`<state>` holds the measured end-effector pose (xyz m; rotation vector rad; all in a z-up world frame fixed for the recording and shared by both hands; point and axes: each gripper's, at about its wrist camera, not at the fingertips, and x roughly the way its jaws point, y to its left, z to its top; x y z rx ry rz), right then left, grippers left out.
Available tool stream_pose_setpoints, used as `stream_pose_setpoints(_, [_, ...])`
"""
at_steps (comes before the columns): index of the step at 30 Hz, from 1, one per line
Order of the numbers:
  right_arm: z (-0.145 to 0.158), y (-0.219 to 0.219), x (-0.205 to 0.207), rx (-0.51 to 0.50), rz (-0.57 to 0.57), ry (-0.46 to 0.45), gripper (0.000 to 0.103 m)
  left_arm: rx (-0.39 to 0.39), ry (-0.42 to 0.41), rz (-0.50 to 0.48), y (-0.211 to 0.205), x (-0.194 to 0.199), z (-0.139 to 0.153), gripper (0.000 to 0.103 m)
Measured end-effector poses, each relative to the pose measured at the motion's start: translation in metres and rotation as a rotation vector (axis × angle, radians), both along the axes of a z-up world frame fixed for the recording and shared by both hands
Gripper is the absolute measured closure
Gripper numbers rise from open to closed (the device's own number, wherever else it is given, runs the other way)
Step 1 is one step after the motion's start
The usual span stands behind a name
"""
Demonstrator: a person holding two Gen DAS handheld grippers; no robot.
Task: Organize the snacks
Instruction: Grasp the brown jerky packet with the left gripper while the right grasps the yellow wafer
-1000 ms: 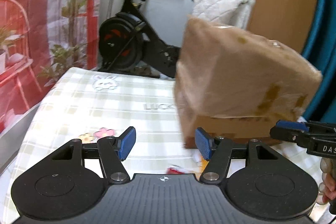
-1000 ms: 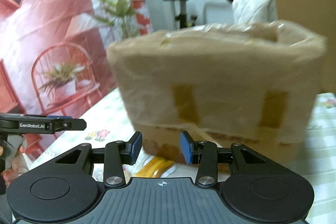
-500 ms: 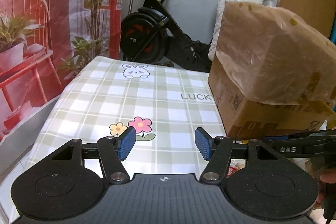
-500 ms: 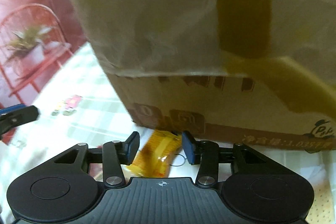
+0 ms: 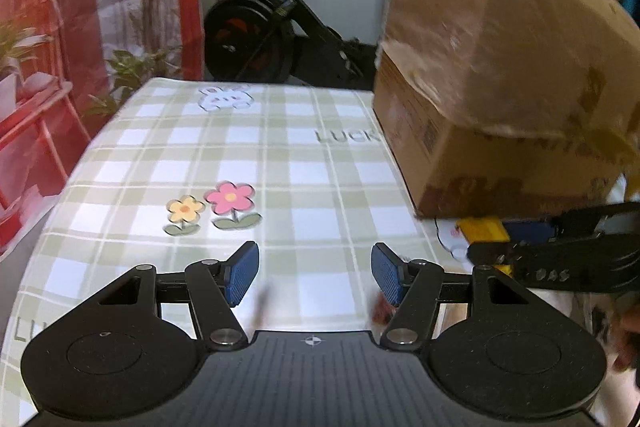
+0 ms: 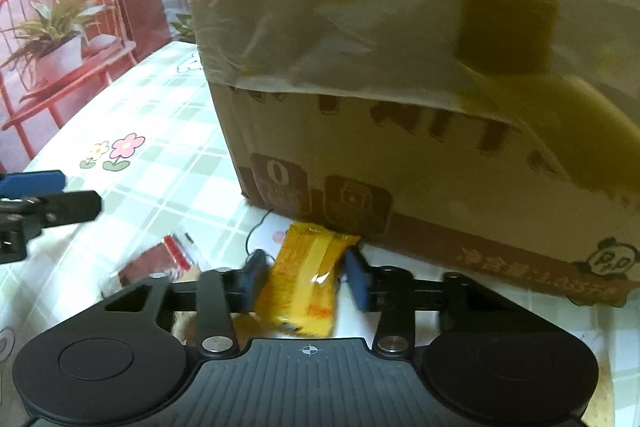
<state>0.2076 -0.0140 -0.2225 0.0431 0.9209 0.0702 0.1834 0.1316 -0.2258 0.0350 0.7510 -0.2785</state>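
A cardboard box [image 6: 400, 187] lined with a plastic bag stands on the checked tablecloth [image 5: 280, 155]; it also shows at the right of the left wrist view [image 5: 500, 87]. A yellow snack packet [image 6: 304, 283] lies at the box's foot, between the open fingers of my right gripper [image 6: 306, 279], which straddles it without visibly pinching it. The same packet shows in the left wrist view [image 5: 482, 229]. A red-and-white wrapper [image 6: 176, 251] lies left of it. My left gripper [image 5: 314, 273] is open and empty over the cloth.
An exercise bike [image 5: 272, 19] stands beyond the table's far edge. A red printed backdrop with a chair and plants [image 5: 48, 47] hangs at the left. The table edge curves down at the left.
My right gripper has dropped toward the table and moved forward, so the yellow packet now lies between its fingers. The left gripper has drifted slightly; it stays open.
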Motion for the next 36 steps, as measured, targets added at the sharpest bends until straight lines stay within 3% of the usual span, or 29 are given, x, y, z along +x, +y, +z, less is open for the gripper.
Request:
stream_pose_setpoints(4, [0.005,-0.02,-0.016,0.007,-0.003,-0.013,0.071,0.057,0.017,-0.052,-0.011,-0.004,-0.009,0.038])
stream_pose_setpoints(14, [0.005,-0.048,-0.036,0.074,-0.045,-0.027,0.072,0.057,0.057,-0.149,-0.042,-0.01,-0.019,0.038])
stream_pose_setpoints(31, [0.004,-0.062,-0.054,0.124,-0.049,-0.063,0.072,0.096,0.033,-0.153,-0.054,-0.011,-0.028,0.028])
stream_pose_setpoints(32, [0.004,-0.063,-0.054,0.125,-0.048,-0.064,0.072,0.092,0.031,-0.154,-0.054,-0.012,-0.028,0.033])
stream_pose_setpoints(34, [0.004,-0.062,-0.055,0.127,-0.048,-0.065,0.072,0.087,0.019,-0.166,-0.055,-0.014,-0.026,0.059])
stream_pose_setpoints(36, [0.004,-0.06,-0.056,0.11,-0.036,-0.065,0.072,0.11,0.02,-0.161,-0.057,-0.016,-0.023,0.063])
